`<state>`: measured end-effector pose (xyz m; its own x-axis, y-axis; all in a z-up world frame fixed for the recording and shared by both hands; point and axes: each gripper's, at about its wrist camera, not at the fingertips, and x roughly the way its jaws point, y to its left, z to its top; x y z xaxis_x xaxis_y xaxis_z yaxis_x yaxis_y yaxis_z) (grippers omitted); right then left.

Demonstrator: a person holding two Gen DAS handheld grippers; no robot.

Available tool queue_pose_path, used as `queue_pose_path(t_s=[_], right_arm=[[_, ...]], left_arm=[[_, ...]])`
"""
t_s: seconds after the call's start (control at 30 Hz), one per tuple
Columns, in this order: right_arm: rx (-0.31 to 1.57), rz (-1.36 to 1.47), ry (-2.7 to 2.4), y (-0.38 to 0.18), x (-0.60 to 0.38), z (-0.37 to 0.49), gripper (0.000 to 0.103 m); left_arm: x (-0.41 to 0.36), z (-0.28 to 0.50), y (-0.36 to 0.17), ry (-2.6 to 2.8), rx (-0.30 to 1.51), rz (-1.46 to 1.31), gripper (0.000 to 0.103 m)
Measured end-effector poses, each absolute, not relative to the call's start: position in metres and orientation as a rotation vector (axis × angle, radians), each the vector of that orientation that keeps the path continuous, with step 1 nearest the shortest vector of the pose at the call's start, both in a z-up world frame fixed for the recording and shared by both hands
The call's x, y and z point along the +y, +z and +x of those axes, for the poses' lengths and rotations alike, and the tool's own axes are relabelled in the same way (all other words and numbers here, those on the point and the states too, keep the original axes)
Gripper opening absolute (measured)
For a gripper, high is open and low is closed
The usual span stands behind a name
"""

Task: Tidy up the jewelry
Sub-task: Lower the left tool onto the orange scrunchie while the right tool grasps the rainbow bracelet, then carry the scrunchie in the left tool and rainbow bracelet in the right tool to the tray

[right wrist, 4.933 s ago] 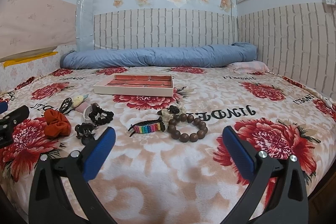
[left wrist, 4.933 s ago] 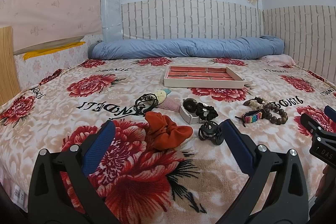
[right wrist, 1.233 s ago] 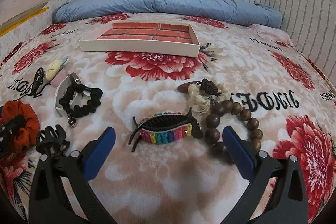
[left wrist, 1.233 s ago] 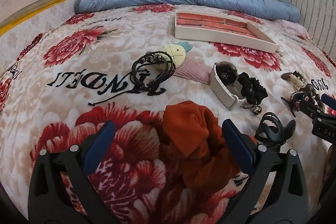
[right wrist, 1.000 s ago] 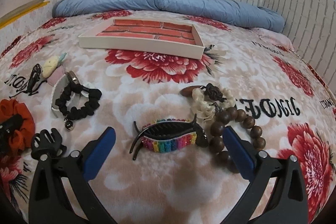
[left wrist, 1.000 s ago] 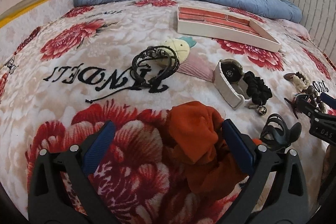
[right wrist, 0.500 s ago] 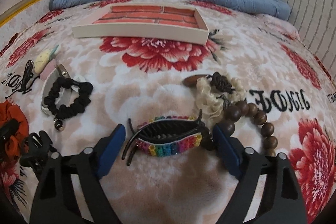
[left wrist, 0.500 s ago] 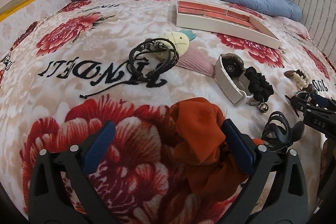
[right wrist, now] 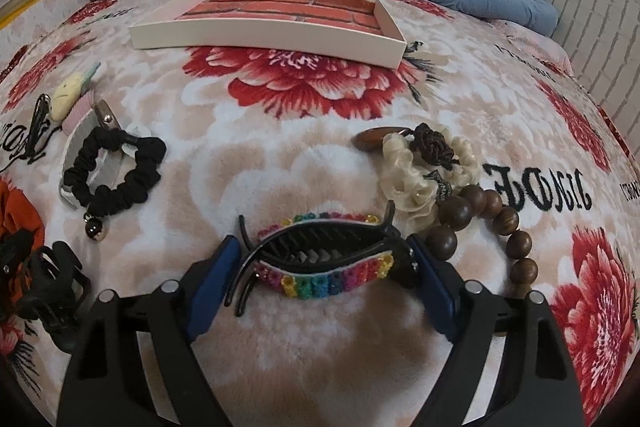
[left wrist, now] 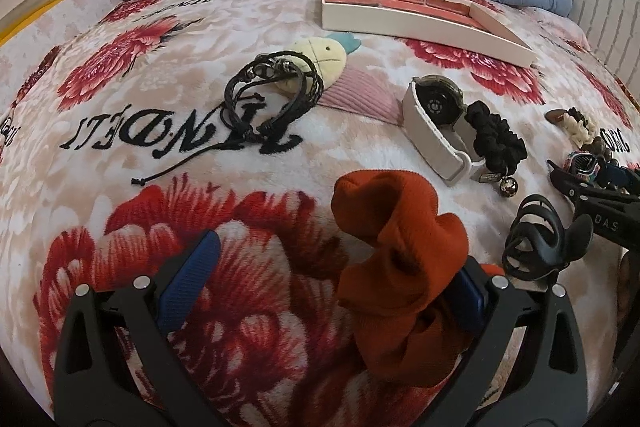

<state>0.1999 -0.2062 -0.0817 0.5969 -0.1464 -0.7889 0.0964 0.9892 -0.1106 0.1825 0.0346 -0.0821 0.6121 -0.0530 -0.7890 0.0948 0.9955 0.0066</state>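
The tray (right wrist: pixel 264 35), brick-patterned inside and empty, is taken as the landmark on the flowered bed (right wrist: pixel 304 347). In the right wrist view, nearer than the tray, a rainbow hair clip (right wrist: pixel 320 259) is seen between the blue pads of the right tool (right wrist: pixel 324 267); the right pad touches its end and the left pad stands at its prongs, though a firm squeeze cannot be told. A wooden bead bracelet (right wrist: pixel 500 219) and a cream scrunchie (right wrist: pixel 416 179) lie just right of the clip.

Only the left wrist view shows the left tool (left wrist: pixel 332 279), spread wide, with an orange scrunchie (left wrist: pixel 400 259) lying against its right pad and clear of the left one. There too, nearer than the tray, a black cord bracelet (left wrist: pixel 272 91), a pineapple toy (left wrist: pixel 320 61) and a watch (left wrist: pixel 436 123) are seen plainly. A black claw clip (left wrist: pixel 540 239) and a black scrunchie (right wrist: pixel 116 171) appear in both views.
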Motion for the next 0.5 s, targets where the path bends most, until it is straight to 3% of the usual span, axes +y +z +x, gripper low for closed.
queue_pose_path(t_s=[0.17, 0.5], right_arm=[[0.918, -0.05, -0.136, -0.081, -0.206, 0.201, 0.079], [0.913, -0.038, -0.127, -0.08, -0.208, 0.201, 0.078]], left_arm=[[0.031, 0.181, -0.08, -0.105, 0.901, 0.058, 0.087], [0.021, 0.173, -0.075, -0.168, 0.878, 0.081, 0.04]])
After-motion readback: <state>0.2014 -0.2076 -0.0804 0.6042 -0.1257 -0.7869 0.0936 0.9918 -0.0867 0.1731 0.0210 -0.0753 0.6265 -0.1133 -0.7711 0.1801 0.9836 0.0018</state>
